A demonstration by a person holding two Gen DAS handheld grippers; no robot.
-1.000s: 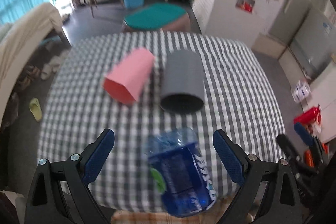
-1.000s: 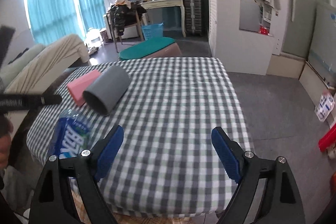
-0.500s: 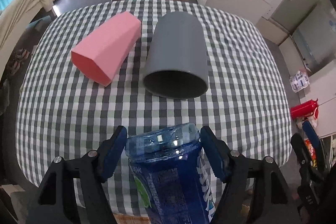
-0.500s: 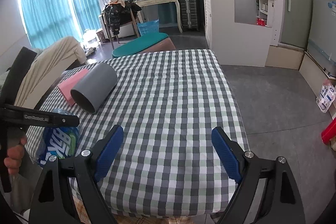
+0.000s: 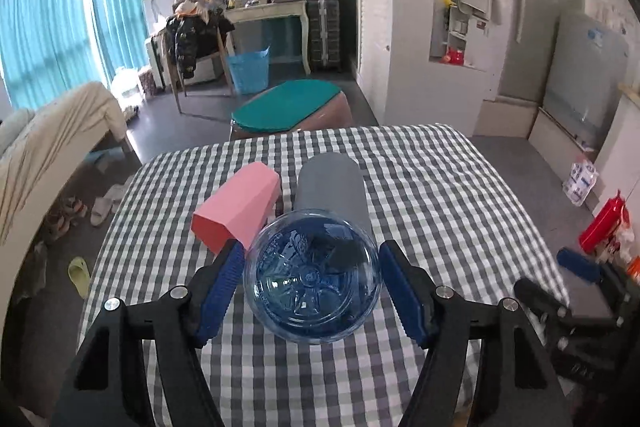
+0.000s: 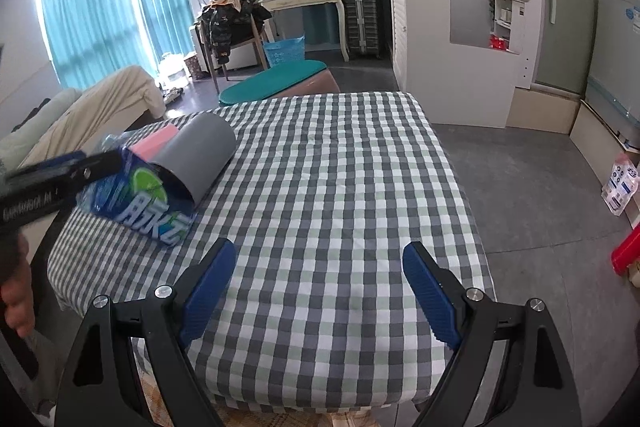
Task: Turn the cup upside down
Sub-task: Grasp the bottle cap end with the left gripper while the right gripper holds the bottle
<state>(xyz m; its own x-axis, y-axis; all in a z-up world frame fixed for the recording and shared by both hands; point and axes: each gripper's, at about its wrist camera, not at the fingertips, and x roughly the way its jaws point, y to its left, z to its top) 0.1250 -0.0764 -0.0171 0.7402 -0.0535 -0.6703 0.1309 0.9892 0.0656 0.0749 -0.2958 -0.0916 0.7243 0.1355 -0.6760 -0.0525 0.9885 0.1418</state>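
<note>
Your left hand-held gripper [image 5: 312, 281] is clamped on the blue bottle [image 5: 313, 274], base facing the camera, held above the checked tabletop [image 5: 440, 195]. Grey cup [image 5: 331, 186] lies on its side at 12 o'clock just past the bottle, pink cup [image 5: 237, 209] beside it at 11. Your right hand-held gripper [image 6: 316, 287] is wide open and holds nothing.

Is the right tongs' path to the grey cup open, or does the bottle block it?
Probably partly blocked. The right tongs are open and empty, but the blue bottle, held in the left tongs, hangs before the grey cup's mouth. The cup's far side looks free.
</note>
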